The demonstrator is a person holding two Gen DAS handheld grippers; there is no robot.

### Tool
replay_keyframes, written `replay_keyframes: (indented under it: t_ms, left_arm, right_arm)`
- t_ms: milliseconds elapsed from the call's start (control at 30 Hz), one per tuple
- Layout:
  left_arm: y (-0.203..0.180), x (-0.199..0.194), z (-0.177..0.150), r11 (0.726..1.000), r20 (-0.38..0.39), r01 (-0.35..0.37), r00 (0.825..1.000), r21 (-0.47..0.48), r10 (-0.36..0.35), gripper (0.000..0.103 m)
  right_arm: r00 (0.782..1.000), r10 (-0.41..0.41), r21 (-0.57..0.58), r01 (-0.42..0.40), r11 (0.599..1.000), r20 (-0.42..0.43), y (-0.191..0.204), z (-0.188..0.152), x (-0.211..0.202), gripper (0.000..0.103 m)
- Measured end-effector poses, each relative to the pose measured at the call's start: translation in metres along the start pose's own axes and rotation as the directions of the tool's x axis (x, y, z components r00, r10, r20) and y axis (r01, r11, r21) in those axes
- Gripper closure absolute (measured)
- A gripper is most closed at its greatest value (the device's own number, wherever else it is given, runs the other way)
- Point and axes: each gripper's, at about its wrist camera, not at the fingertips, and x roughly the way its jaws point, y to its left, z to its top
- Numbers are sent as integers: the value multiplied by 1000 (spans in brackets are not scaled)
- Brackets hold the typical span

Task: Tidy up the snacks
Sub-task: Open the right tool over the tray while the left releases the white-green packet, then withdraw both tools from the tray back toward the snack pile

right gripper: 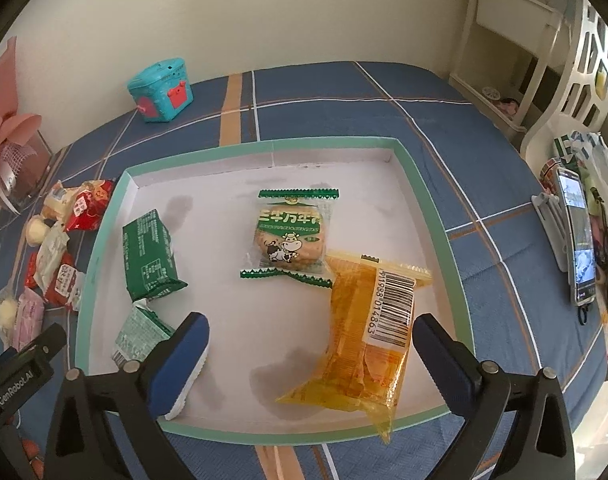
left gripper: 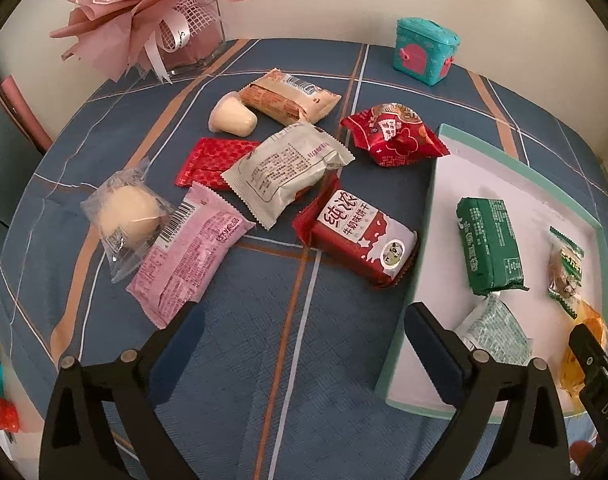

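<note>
A shallow box with a green rim [right gripper: 432, 216] and white floor lies on the blue checked tablecloth. It holds a dark green pack [right gripper: 148, 254], a pale green pack [right gripper: 138, 336], a green cow biscuit pack [right gripper: 290, 236] and an orange pack [right gripper: 364, 344]. My right gripper [right gripper: 310, 354] is open above the box's near part, the orange pack between its fingers, untouched. My left gripper [left gripper: 304, 340] is open and empty over bare cloth. Ahead of it lie loose snacks: a red milk-biscuit pack [left gripper: 360, 240], a pink pack [left gripper: 188, 256], a white pack [left gripper: 284, 172] and others.
A pink bouquet in a clear box [left gripper: 152, 20] and a teal toy chest [left gripper: 424, 50] stand at the table's back. A phone on a stand [right gripper: 576, 236] and white furniture [right gripper: 516, 40] are at the right. The box rim [left gripper: 408, 320] lies beside my left gripper.
</note>
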Motion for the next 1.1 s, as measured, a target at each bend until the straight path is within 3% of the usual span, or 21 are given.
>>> replay_keyframes:
  t_ms: [267, 500, 800, 1100]
  left_arm:
    - [8, 1, 2, 1000, 1, 9, 1000, -23, -9, 3]
    - [29, -5, 6, 998, -6, -3, 1000, -56, 3, 3]
    - [75, -10, 4, 986, -52, -41, 998, -159, 33, 3]
    - [96, -16, 7, 977, -58, -24, 998, -212, 12, 3]
  right_arm:
    - [1000, -1, -19, 1, 1000, 17, 12, -1, -8, 0]
    - [999, 26, -113, -22, 993, 36, 50, -8, -20, 0]
    - [998, 51, -283, -62, 957, -47, 110, -33, -6, 0]
    - [996, 16, -341, -44, 939, -85, 128, -46, 9, 0]
